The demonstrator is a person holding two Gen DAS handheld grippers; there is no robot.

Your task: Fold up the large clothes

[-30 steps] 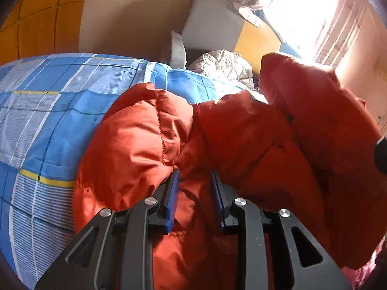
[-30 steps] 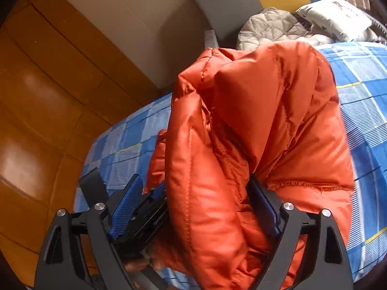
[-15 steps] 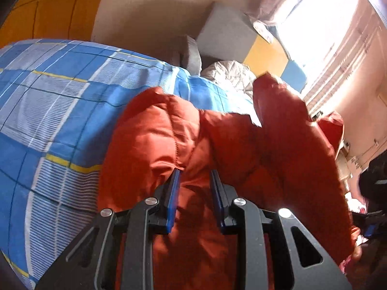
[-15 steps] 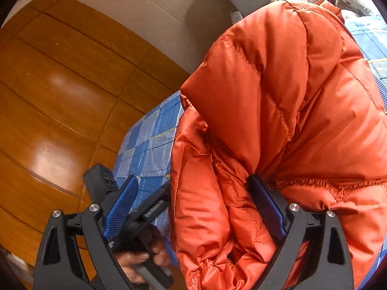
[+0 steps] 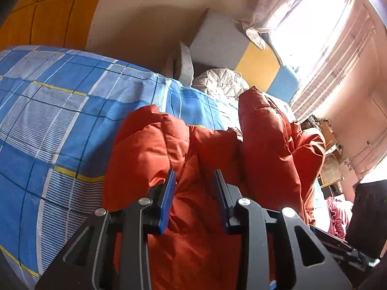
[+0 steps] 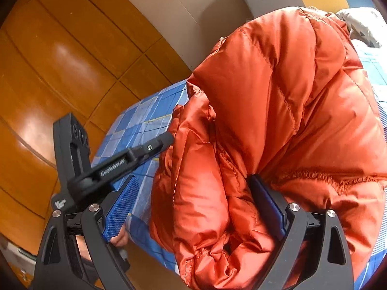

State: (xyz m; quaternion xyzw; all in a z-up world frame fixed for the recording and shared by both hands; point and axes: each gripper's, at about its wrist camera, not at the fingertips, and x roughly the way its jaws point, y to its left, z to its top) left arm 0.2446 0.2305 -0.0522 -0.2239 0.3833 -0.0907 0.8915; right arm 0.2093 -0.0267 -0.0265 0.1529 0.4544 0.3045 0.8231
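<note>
An orange puffer jacket lies bunched on a blue plaid bed cover. My left gripper is shut on a thick fold of the jacket at its near edge. In the right wrist view the jacket is lifted into a tall hump. My right gripper stands wide, with jacket fabric lying between its fingers and against the right pad; the left pad is bare. The left gripper's body shows at the left of that view.
A grey quilted garment and grey and yellow cushions lie at the bed's head. A wooden wardrobe wall stands beside the bed. A bright curtained window is at the right, with cluttered furniture below it.
The jacket's right side has been lifted higher into a tall fold. Both cameras have tilted upward, showing more wall and window. The left gripper stays shut on the fabric.
</note>
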